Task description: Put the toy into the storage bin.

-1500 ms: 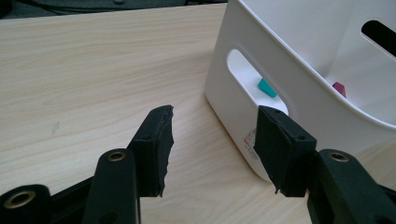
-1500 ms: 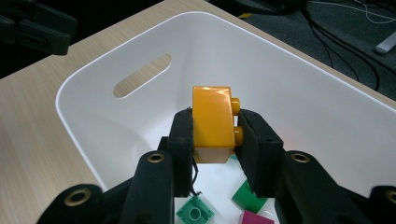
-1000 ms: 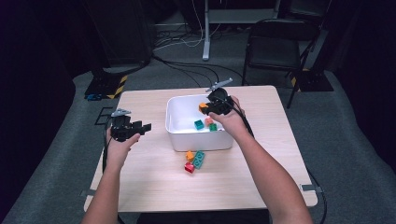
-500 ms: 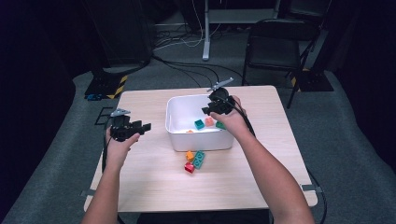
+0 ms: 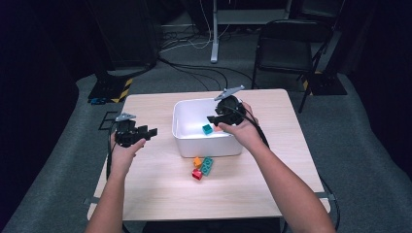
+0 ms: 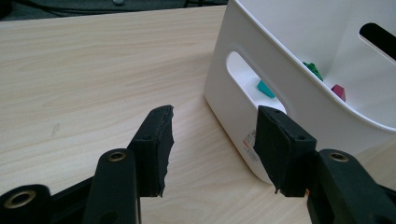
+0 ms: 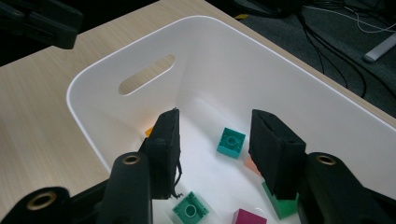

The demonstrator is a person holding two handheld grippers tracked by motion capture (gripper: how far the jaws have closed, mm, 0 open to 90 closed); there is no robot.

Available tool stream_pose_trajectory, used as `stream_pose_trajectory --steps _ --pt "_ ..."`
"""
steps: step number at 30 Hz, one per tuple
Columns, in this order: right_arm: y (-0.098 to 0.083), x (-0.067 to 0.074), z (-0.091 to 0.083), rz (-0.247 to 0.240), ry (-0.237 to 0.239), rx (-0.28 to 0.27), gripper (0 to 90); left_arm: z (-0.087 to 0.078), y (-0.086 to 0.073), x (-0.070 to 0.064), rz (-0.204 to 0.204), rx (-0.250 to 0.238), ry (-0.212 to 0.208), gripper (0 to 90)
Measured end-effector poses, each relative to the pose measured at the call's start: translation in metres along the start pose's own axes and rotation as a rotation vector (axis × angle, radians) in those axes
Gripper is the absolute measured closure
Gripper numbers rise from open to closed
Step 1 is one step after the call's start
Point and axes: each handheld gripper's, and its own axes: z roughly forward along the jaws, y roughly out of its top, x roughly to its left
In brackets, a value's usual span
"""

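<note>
A white bin [image 5: 184,141] stands mid-table and holds several small bricks. My right gripper [image 5: 217,118] hangs over its right half. Its jaws have just been opening and nothing sits between them. In the right gripper view the right gripper [image 7: 215,135] looks down on a teal brick [image 7: 231,142], a second teal brick [image 7: 190,209], a magenta brick [image 7: 250,217] and a green brick [image 7: 280,205]. My left gripper [image 5: 145,132] is open and empty left of the bin. In the left gripper view the left gripper [image 6: 215,135] faces the bin's handle slot [image 6: 252,79].
On the table in front of the bin lie an orange brick [image 5: 197,161], a teal brick [image 5: 207,165] and a red brick [image 5: 197,174]. A black chair [image 5: 286,48] stands beyond the far right corner. Cables run across the floor behind the table.
The right gripper's jaws have opened over the bin, and the orange brick seen at its tips a second ago is no longer between them. The left gripper has kept still.
</note>
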Motion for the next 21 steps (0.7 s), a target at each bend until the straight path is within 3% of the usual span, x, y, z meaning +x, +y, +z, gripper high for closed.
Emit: stream_pose_trajectory --steps 21 --pt "-0.027 0.03 -0.028 -0.017 0.051 -0.065 50.7 0.001 -0.001 0.0 0.004 -0.001 0.008 45.9"
